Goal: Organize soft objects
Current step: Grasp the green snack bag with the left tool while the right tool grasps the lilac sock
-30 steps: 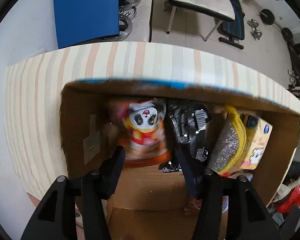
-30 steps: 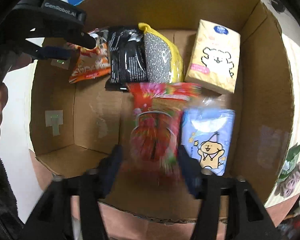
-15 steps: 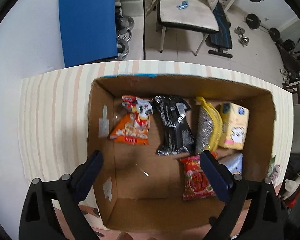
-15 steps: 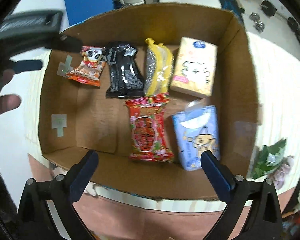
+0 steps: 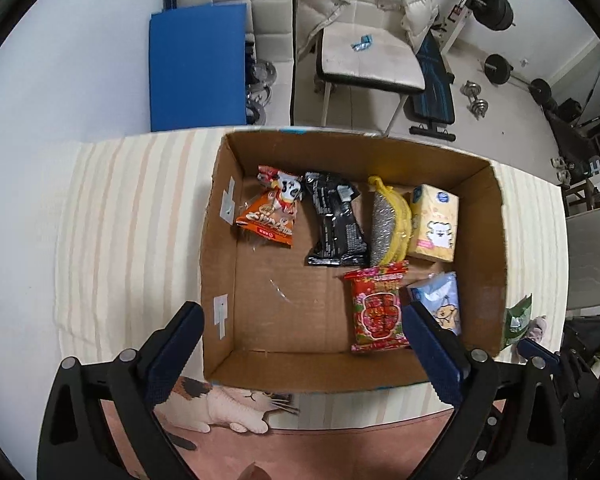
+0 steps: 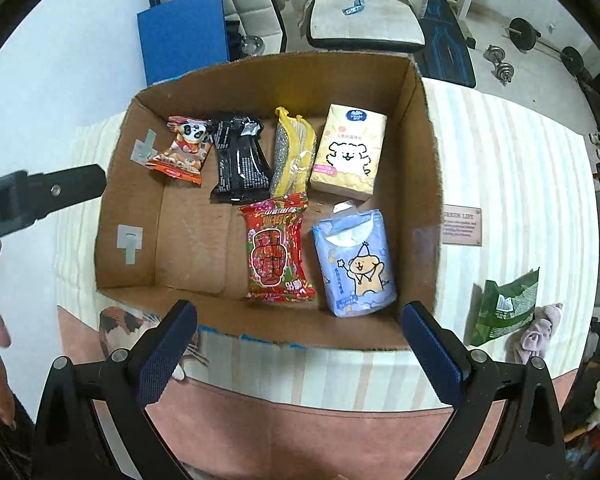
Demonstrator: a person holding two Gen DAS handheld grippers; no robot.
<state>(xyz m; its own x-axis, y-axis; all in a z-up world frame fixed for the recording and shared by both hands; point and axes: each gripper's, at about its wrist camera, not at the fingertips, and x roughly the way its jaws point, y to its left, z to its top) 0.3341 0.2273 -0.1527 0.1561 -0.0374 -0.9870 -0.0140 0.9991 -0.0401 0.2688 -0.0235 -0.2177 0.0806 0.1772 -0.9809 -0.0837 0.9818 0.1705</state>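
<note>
Both the left gripper (image 5: 300,344) and the right gripper (image 6: 300,340) hang above the near rim of the cardboard box (image 6: 268,76), jaws spread wide and holding nothing. Inside, four soft packs line the far wall from 10 to 1 o'clock, while the red snack pack (image 6: 278,250) and blue tissue pack (image 6: 356,264) lie at 5 o'clock. The box floor at 7 o'clock is bare, and a green pouch (image 6: 506,306) lies outside on the striped cloth (image 6: 512,184) at 4 o'clock.

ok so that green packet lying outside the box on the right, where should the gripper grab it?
Judging by its pose, take the green packet from above with the right gripper, pinching across its narrower middle. It lies flat on the striped cloth, its far side against the grey cloth item, so the box-side edge looks freer.
</note>
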